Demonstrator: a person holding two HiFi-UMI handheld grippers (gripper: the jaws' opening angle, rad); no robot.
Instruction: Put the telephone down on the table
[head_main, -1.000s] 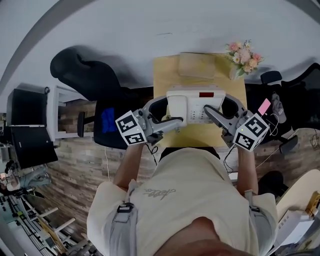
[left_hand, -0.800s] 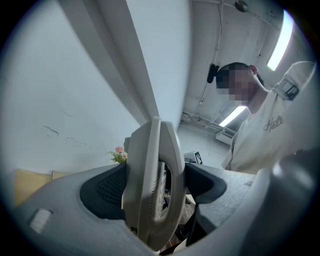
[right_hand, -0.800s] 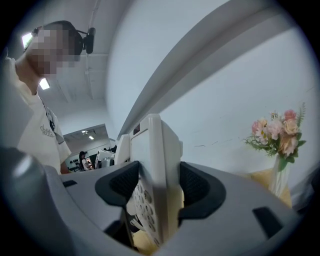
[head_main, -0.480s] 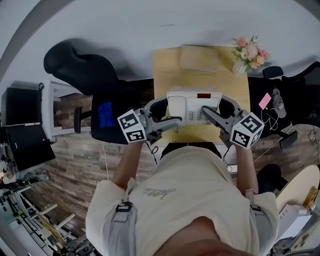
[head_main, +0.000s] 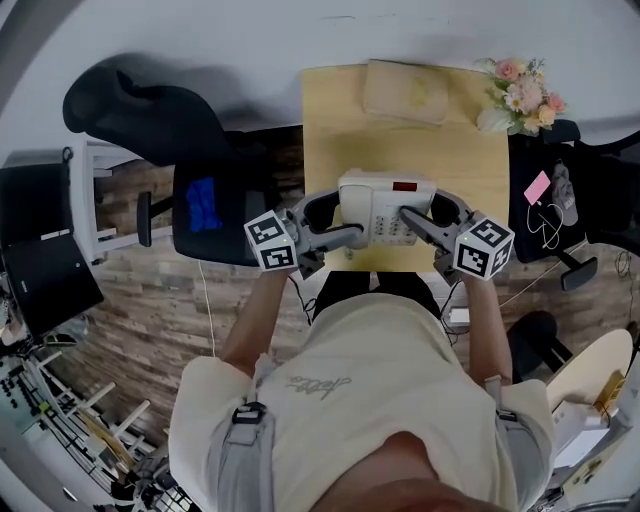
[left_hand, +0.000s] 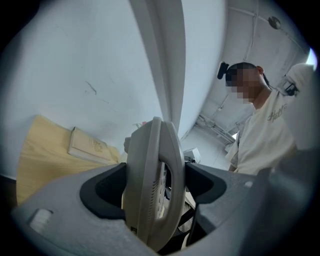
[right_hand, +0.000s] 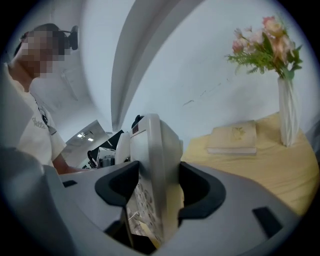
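A white desk telephone (head_main: 385, 207) with a red display hangs over the near part of the light wooden table (head_main: 340, 120). My left gripper (head_main: 345, 233) is shut on its left side and my right gripper (head_main: 408, 215) is shut on its right side. In the left gripper view the telephone (left_hand: 152, 187) stands edge-on between the two dark jaws, handset side toward the camera. The right gripper view shows the telephone (right_hand: 155, 175) edge-on too, keypad facing left, pinched between the jaws. Whether its base touches the table is hidden.
A cream book (head_main: 405, 92) lies at the table's far edge, and a white vase of flowers (head_main: 525, 95) stands at the far right corner. A black office chair (head_main: 150, 120) sits left of the table. Cables and a pink item (head_main: 540, 213) lie on the right.
Both grippers, still holding the telephone, have shifted slightly right and toward the table's near edge; the view has moved so the table sits lower and larger.
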